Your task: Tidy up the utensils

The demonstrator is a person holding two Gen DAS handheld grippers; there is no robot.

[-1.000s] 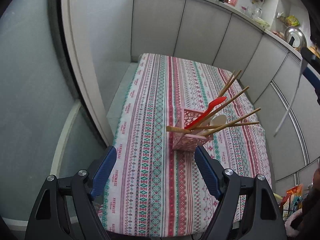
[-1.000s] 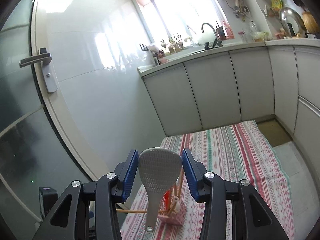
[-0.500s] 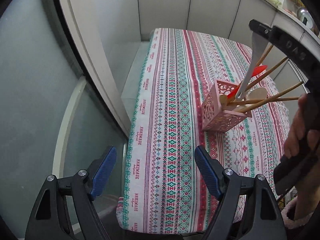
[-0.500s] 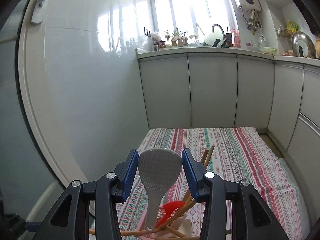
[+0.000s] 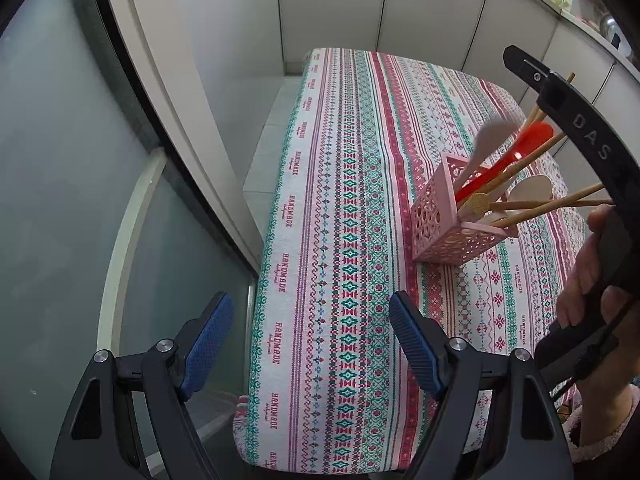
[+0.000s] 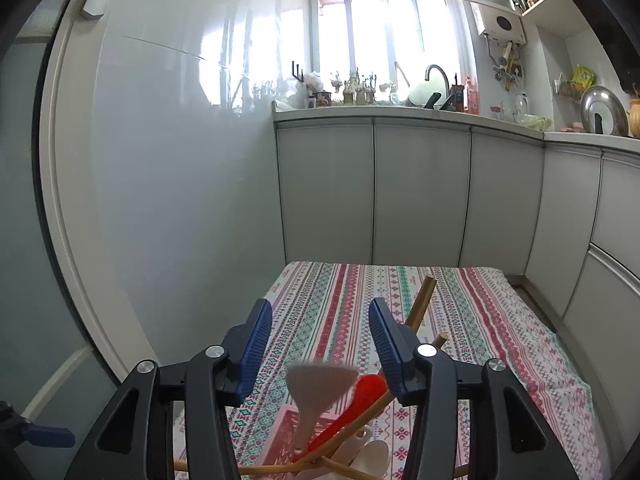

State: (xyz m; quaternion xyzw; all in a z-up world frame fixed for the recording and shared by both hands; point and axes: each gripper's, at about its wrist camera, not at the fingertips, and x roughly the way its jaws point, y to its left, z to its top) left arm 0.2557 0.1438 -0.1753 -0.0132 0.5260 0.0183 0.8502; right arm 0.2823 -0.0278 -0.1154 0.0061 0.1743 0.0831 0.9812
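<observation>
While the left wrist view looks down over the table (image 5: 352, 168) w/ its patterned cloth, the pink basket (image 5: 452, 220) sits toward the right edge, about mid-length, already holding wooden chopsticks (image 5: 548, 210), a red spatula (image 5: 512, 156), a white spoon (image 5: 532, 188) and the grey rice paddle (image 5: 486, 140), blurred, handle down in the basket. No loose utensils show on the cloth, so the job looks nearly done, maybe finished. Left gripper (image 5: 310, 344) hovers over the near edge, tongs wide apart, nothing between them. The person's right hand (image 5: 592, 280) grips the other tool's handle at the right edge of frame. Right wrist view: right gripper (image 6: 320, 344) sits just above the basket, pointing along the table toward the cabinets (image 6: 420, 192), tongs apart & clear of the paddle, which tilts free below them.
</observation>
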